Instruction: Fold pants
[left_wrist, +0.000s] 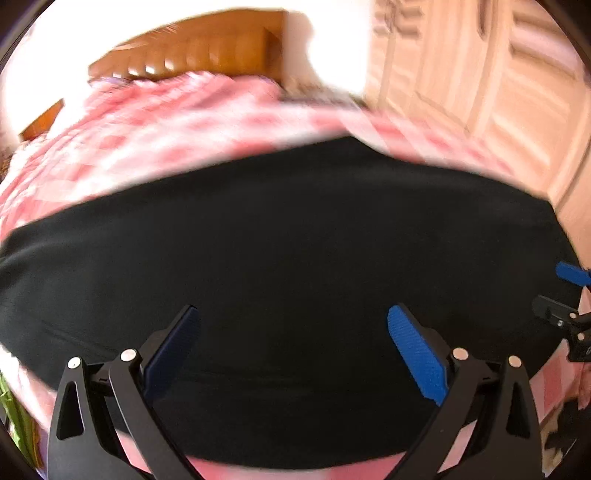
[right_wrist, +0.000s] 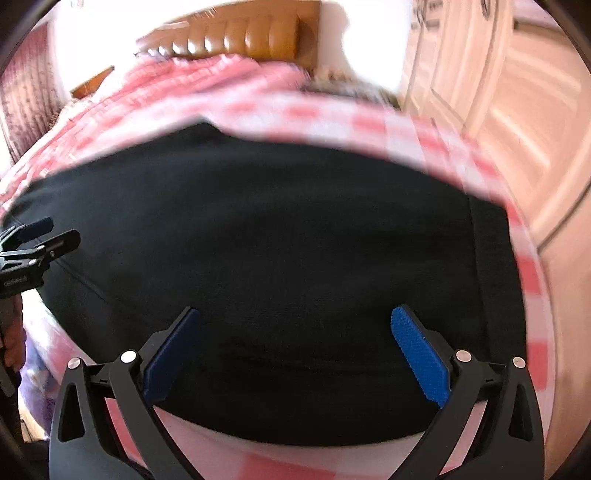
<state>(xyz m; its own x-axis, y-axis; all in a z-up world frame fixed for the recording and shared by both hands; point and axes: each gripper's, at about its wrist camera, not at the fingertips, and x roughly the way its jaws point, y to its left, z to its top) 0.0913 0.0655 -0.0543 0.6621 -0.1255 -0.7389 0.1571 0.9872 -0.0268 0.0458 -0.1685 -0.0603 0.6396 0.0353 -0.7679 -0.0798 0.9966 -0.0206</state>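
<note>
Left tool (left_wrist: 293, 350) and right tool (right_wrist: 295, 350) both hang with jaws spread wide, gripping nothing, black pants (left_wrist: 280, 258) flat on the checked bed (left_wrist: 166, 125) directly beneath. Regrasp comes next, probably: pinch the near edge.

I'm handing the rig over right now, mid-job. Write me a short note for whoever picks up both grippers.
Left gripper: open, holding nothing, above the near part of the pants.
Right gripper: open, holding nothing, also above the near part, beside the left one.
Pants: black, spread as a broad flat panel on the pink checked bedspread; the near edge lies just below the fingers.
Done: the pants lie flat; I cannot tell whether a fold has already been made.
Left: grip an edge with both grippers and fold the pants over. Both views are motion-blurred, so check the edges first.
</note>
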